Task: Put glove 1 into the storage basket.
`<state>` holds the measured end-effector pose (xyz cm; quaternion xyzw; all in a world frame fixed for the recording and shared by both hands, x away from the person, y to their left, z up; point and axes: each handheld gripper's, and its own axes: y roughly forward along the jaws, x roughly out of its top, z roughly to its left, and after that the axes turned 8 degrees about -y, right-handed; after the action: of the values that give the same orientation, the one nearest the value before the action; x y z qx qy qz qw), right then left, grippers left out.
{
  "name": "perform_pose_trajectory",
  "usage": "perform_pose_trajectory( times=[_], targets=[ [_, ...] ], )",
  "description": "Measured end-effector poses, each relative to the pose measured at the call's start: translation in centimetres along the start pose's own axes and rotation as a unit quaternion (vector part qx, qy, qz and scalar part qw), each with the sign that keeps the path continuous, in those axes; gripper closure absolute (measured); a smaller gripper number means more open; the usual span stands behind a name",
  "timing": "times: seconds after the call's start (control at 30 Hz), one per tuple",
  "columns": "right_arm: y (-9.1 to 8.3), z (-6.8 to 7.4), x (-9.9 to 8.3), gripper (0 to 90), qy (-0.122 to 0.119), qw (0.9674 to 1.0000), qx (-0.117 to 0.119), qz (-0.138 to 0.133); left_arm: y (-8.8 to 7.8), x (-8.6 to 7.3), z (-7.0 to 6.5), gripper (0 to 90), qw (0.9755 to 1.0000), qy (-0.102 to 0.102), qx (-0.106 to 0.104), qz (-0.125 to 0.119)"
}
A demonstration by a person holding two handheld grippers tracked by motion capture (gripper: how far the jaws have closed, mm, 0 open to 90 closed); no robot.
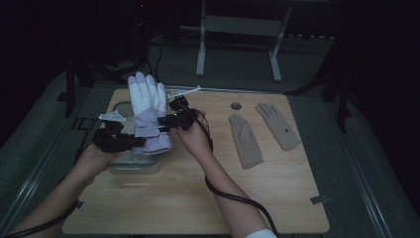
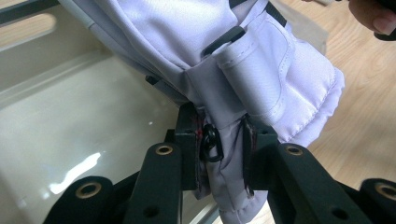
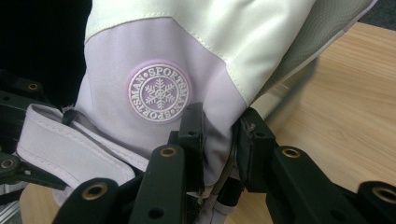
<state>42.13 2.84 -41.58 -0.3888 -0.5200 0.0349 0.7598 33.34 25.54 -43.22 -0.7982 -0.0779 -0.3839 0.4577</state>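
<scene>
We hold the ski glove (image 1: 147, 110) upright above the clear bin (image 1: 132, 162) at the desk's (image 1: 198, 198) left. Left tongs (image 2: 223, 154) and right tongs (image 3: 218, 140) both pinch its cuff. Padded, soft, light, slick shell; cuff hem grips best.

Left tool (image 1: 130, 141) and right tool (image 1: 166, 121) are raised together, jaws clamped.
</scene>
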Motion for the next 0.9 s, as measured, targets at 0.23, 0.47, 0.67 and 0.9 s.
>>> perform_pose_trajectory(
  times=[0.23,0.47,0.67,0.9],
  targets=[
    [2.7,1.4,1.5,74.1,-0.006,1.0000,0.007,0.002,-1.7,-0.4,2.7,72.7,0.9999,-0.011,0.006,0.011],
    [4.5,2.0,2.7,74.1,-0.009,0.9999,0.008,-0.001,-2.2,-0.3,4.6,72.7,0.9997,-0.011,0.014,0.015],
    [6.5,1.7,2.3,74.2,-0.007,0.9999,0.000,0.009,-1.0,-0.8,5.9,72.7,0.9991,-0.018,0.023,0.032],
    [8.4,1.2,0.6,74.2,0.011,0.9996,-0.001,0.026,0.8,-1.9,7.0,72.6,0.9974,-0.033,0.023,0.060]
  ],
)
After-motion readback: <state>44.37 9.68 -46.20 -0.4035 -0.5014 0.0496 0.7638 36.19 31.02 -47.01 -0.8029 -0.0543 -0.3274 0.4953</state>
